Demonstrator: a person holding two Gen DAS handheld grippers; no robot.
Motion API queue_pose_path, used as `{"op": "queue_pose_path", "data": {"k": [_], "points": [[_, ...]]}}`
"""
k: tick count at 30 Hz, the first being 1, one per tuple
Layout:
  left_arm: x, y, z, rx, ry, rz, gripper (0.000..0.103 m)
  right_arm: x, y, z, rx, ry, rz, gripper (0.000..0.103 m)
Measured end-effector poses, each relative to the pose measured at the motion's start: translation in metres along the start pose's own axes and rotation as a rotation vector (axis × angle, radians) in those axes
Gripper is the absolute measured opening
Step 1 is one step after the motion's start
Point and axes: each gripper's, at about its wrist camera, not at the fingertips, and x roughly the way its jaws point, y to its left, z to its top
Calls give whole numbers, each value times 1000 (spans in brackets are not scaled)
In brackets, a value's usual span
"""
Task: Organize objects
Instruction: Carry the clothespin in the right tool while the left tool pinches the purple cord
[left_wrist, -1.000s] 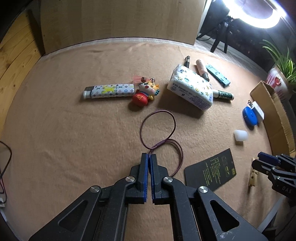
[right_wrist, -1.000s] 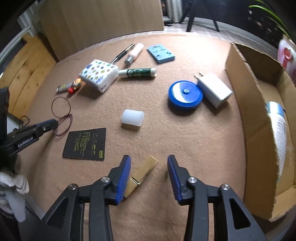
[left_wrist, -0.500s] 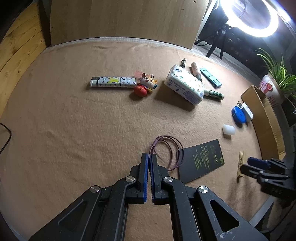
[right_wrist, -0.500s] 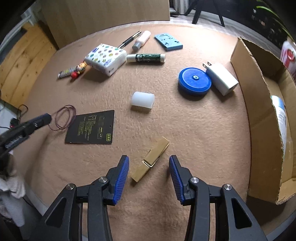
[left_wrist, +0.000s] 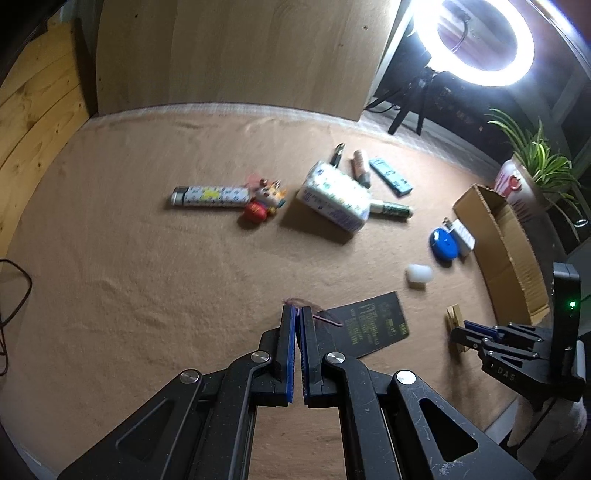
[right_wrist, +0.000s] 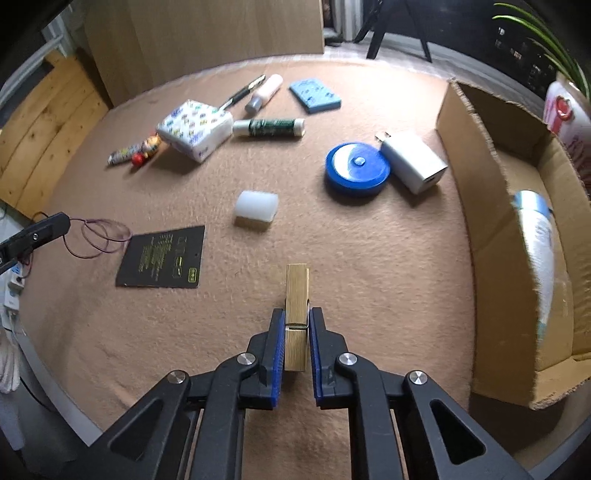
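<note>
Felt-covered tabletop (left_wrist: 147, 258), left wrist view. Left tool (left_wrist: 296, 314) sits at 6 o'clock, its blue pads pressed together on a thin purple cord loop (left_wrist: 325, 315); only a short bit of cord shows at the tips, blurred, over the black card (left_wrist: 369, 325). Patterned lighter (left_wrist: 210, 195) and a small red-and-white figurine (left_wrist: 264, 205) lie near centre, tissue pack (left_wrist: 334, 201) just beside them toward 3 o'clock. White cap (left_wrist: 418, 274) and blue round tin (left_wrist: 442, 246) lie toward 3 o'clock, cardboard box (left_wrist: 517, 273) beyond them. Right tool (left_wrist: 467, 334) is at 4 o'clock, on the wooden clothespin (left_wrist: 453, 315).

Right wrist view. Right tool (right_wrist: 296, 325) at 6 o'clock; jaws have just been closing and now clamp the clothespin (right_wrist: 297, 291) by its spring end, the long end pointing to 12 o'clock. Black card (right_wrist: 162, 258) lies at 9 o'clock; the cord loop (right_wrist: 99, 236) hangs from the left tool (right_wrist: 62, 221) at the 9 o'clock edge. Blue tin (right_wrist: 357, 168) touches the white charger (right_wrist: 413, 162) at 1 o'clock. Cardboard box (right_wrist: 480, 221) stands at 3 o'clock with a white bottle (right_wrist: 541, 251) inside. Green-labelled tube (right_wrist: 269, 127), pen (right_wrist: 243, 94) and blue case (right_wrist: 314, 95) lie toward 12 o'clock.
</note>
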Motion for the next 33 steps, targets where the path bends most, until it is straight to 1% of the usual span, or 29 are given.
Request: {"op": "queue_pose_path", "data": {"k": [7,13,20,27,33], "points": [[-17,-32,13,58,-39,-38,2,-39,-25,5,50,-90,11,11],[-28,-70,31,113,-75,-89,2,-74,-49,2,90,-164,9,11],[-28,-131,55,197,-106,-161,2,-106,-94,-2,173,-229,-23,11],[-20,-200,77,287,-130,-224,2,-118,-135,-10,234,-258,-64,11],[-1,-256,94,347,-130,-266,2,-122,-167,-12,273,-269,-91,11]]}}
